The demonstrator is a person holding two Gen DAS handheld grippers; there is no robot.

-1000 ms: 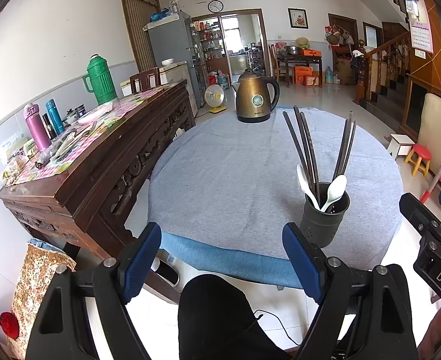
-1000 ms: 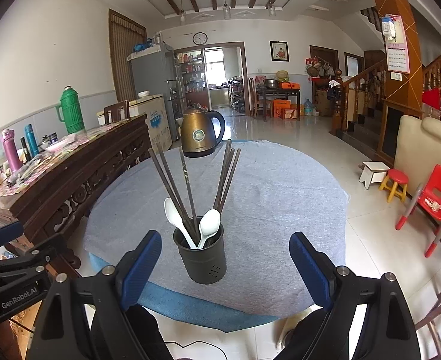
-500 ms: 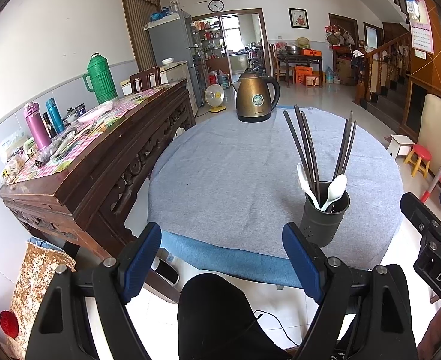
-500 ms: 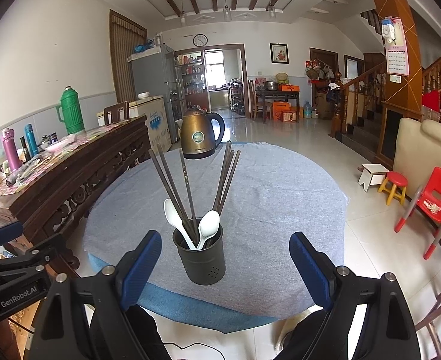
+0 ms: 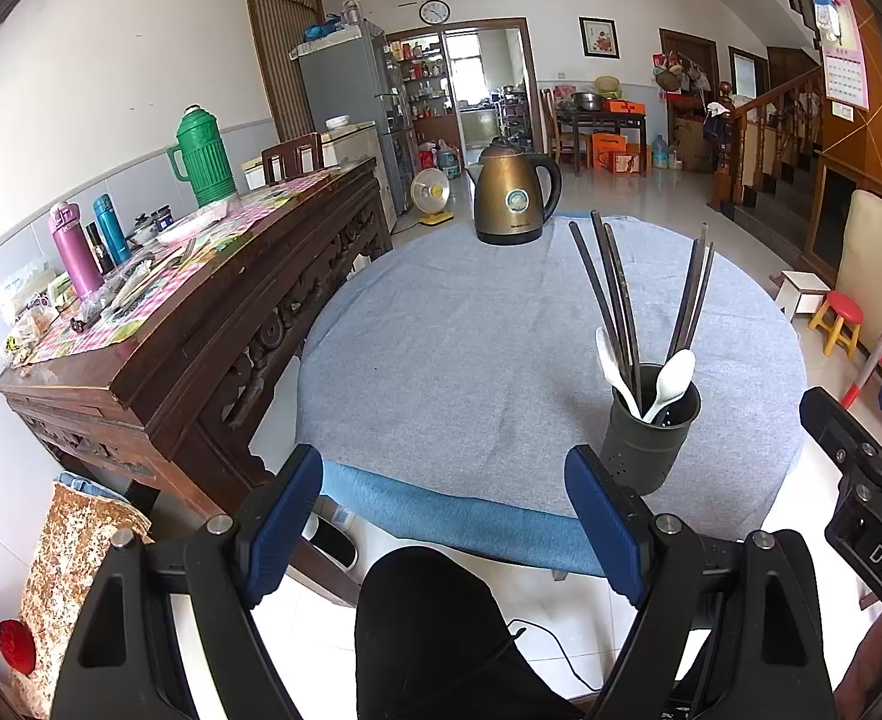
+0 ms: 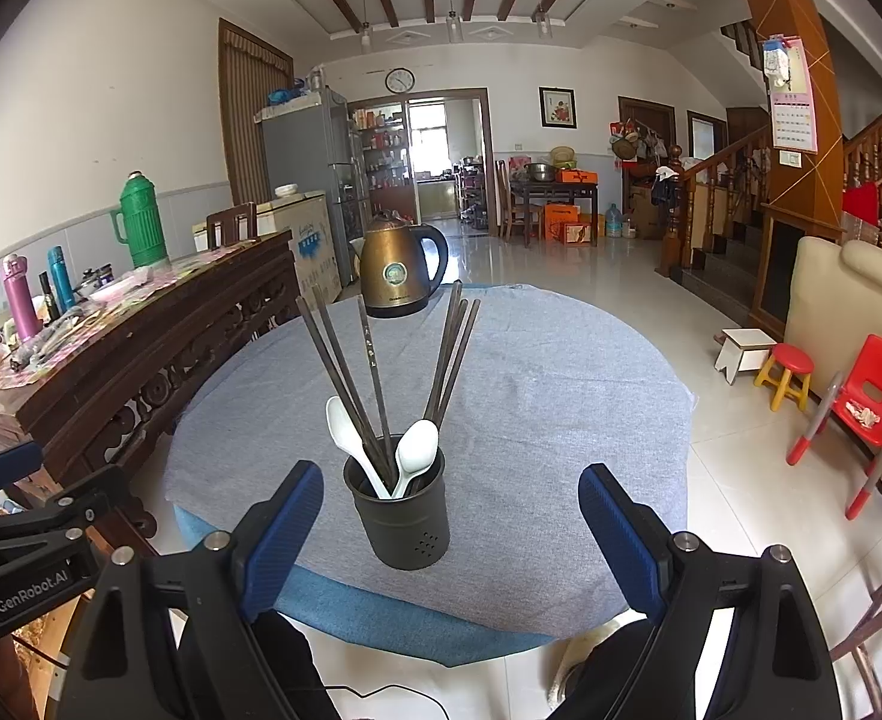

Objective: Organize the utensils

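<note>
A dark grey utensil cup (image 6: 402, 516) stands upright near the front edge of a round table with a grey cloth (image 6: 561, 396). It holds several dark chopsticks (image 6: 345, 372) and two white spoons (image 6: 414, 456). The cup also shows in the left wrist view (image 5: 648, 438), at the right. My right gripper (image 6: 450, 531) is open and empty, pulled back in front of the cup. My left gripper (image 5: 444, 522) is open and empty, held off the table's front edge, left of the cup.
A bronze electric kettle (image 5: 516, 195) stands at the far side of the table. A carved wooden sideboard (image 5: 201, 312) with flasks and clutter runs along the left. A person's dark knee (image 5: 435, 630) is below the table edge. Small stools and a red chair (image 6: 867, 402) stand on the floor at right.
</note>
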